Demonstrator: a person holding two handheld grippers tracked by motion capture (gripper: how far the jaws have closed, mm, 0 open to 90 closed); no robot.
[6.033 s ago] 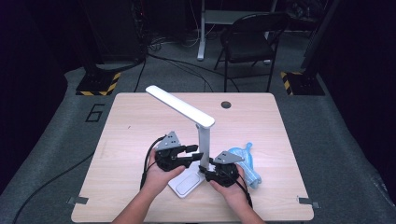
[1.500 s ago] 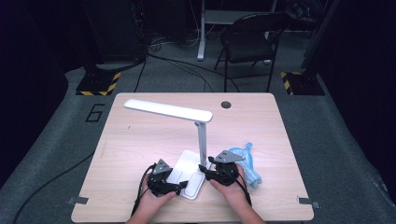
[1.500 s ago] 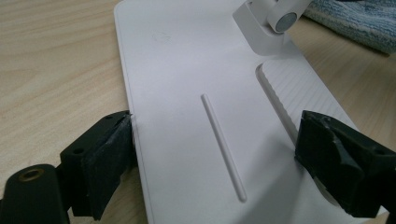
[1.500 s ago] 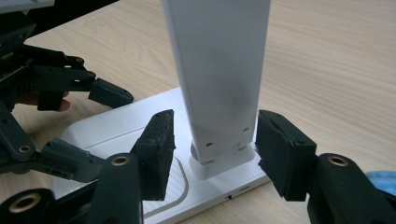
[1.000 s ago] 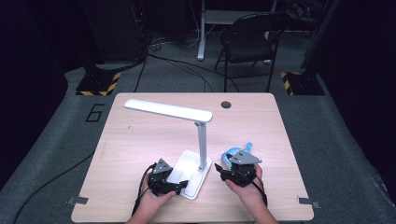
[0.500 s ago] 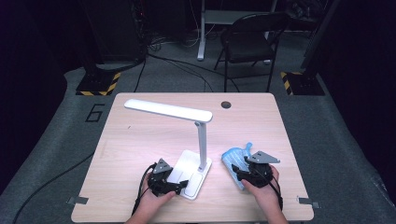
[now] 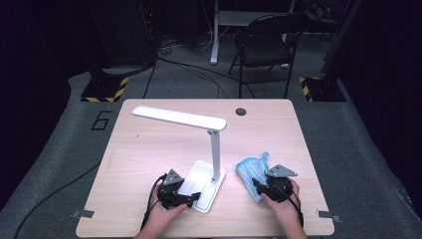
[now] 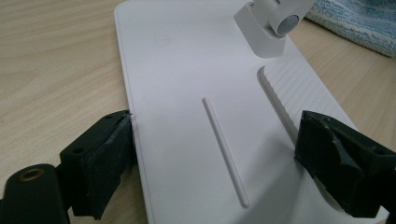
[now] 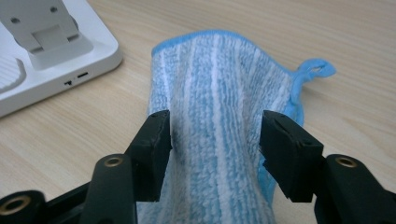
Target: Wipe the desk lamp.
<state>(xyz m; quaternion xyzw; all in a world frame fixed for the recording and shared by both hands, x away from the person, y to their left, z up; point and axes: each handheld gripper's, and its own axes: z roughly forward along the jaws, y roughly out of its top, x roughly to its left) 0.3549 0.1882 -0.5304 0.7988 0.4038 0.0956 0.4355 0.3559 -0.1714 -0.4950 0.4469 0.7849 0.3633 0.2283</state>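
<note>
Landmark: desk lamp (image 7: 211,149), white, upright on the table (image 7: 139,164), head folded level.
Item 1: blue striped cloth (image 7: 251,174), lying flat just right of the lamp's base (image 8: 187,93), not touching it.
Left gripper (image 7: 191,197): I have it clamped across the near end of the lamp base, pads on both long edges, steadying it.
Right gripper (image 9: 212,140): jaws have just been closing; they straddle the cloth's near end, which bunches between them, pads at its flanks, not yet clearly pinching.
Handling, my judgement: soft, light, limp terry; drapes when lifted.
Hold: pinch the raised middle fold; the hanging loop (image 9: 315,70) is a poorer grip.
</note>
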